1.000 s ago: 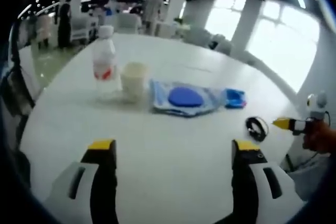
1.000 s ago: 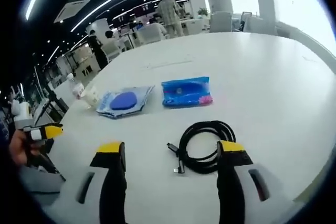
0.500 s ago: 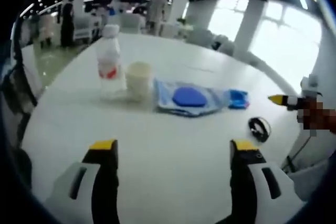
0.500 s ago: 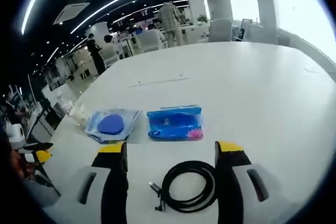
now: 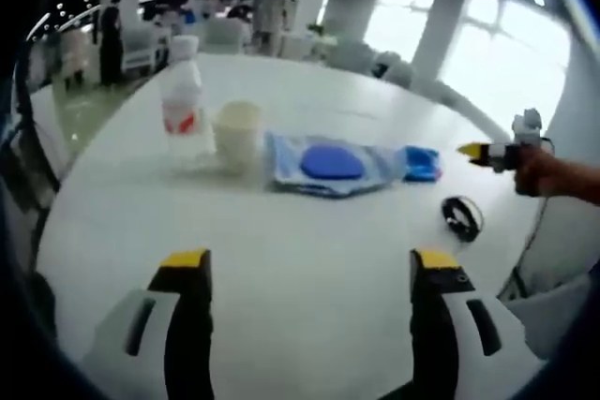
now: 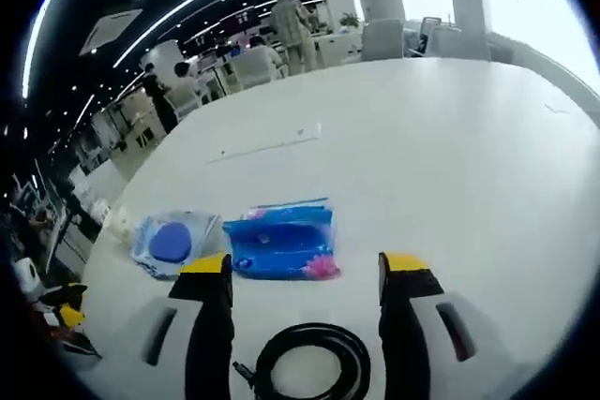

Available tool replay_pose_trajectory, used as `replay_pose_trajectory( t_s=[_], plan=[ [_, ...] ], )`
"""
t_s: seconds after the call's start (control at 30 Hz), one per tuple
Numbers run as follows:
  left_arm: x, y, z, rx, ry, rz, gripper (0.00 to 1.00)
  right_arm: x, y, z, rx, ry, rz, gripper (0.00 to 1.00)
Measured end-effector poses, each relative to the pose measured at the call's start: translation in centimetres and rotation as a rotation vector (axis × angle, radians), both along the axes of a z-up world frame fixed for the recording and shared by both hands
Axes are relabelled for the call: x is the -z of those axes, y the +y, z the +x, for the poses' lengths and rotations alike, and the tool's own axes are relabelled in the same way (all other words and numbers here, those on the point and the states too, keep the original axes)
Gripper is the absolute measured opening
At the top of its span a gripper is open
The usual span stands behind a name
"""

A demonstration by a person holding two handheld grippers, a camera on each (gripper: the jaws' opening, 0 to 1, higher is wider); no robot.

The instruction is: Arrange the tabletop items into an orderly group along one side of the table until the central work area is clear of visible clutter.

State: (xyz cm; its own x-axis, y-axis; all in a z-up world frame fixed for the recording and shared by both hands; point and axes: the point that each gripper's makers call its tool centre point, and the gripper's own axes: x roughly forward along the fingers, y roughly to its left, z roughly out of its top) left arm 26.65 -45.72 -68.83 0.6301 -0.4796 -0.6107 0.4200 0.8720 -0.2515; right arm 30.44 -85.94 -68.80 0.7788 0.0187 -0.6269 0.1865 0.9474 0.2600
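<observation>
On the white table (image 5: pixel 309 241) stand a clear water bottle (image 5: pixel 182 100) with a red label and a cream paper cup (image 5: pixel 236 133) beside it. To their right lie a clear bag with a blue disc (image 5: pixel 330 164), a blue wipes packet (image 5: pixel 421 162) and a coiled black cable (image 5: pixel 461 216). My left gripper (image 5: pixel 305 264) is open above bare table, well short of them. My right gripper (image 6: pixel 306 267) is open, with the cable (image 6: pixel 307 362) between its jaws and the wipes packet (image 6: pixel 277 242) and disc bag (image 6: pixel 169 242) just beyond. The right gripper (image 5: pixel 492 151) also shows in the left gripper view, held by a hand.
Past the table's far edge are chairs (image 6: pixel 388 37), other tables and standing people (image 6: pixel 292 25). Bright windows (image 5: pixel 487 53) run along one side. The far half of the table (image 6: pixel 422 138) is bare white surface.
My right gripper has moved forward over the cable, so the cable now lies low between its jaws and the wipes packet is closer. The left gripper has barely shifted.
</observation>
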Motion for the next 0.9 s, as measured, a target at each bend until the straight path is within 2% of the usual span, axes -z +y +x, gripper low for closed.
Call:
replay_pose_trajectory(
  t_s=[0.07, 0.17, 0.3, 0.5, 0.53, 0.57, 0.7, 0.8, 0.9],
  plan=[
    [-0.2, 0.1, 0.1, -0.006, -0.008, -0.005, 0.83, 0.4, -0.5, 0.6, 0.002, 0.002, -0.002, 0.60],
    [-0.2, 0.5, 0.3, -0.020, -0.016, -0.004, 0.83, 0.6, 0.2, 0.5, -0.017, 0.023, -0.019, 0.57],
    [0.3, 0.7, 0.2, -0.029, 0.004, 0.001, 0.81, 0.9, 1.2, -0.1, -0.035, 0.063, -0.031, 0.55],
    [0.5, 0.9, 0.2, -0.045, 0.011, 0.002, 0.80, 1.0, 2.2, 0.3, -0.068, 0.079, -0.056, 0.44],
    [0.6, 1.0, 0.2, -0.044, 0.014, 0.007, 0.80, 2.0, 1.1, 1.6, -0.076, 0.087, -0.061, 0.42],
    [0.7, 1.0, 0.2, -0.043, 0.014, 0.010, 0.79, 2.4, 0.7, 2.0, -0.078, 0.094, -0.068, 0.40],
    [0.8, 0.9, 0.2, -0.041, 0.014, 0.014, 0.78, 2.9, 1.0, 1.4, -0.079, 0.126, -0.065, 0.34],
    [0.9, 1.0, 0.2, -0.042, 0.013, 0.020, 0.78, 2.8, 1.4, 1.3, -0.093, 0.129, -0.074, 0.25],
    [1.2, 1.1, 0.3, -0.044, 0.018, 0.023, 0.78, 2.8, 1.5, 0.9, -0.083, 0.149, -0.067, 0.05]
  ],
)
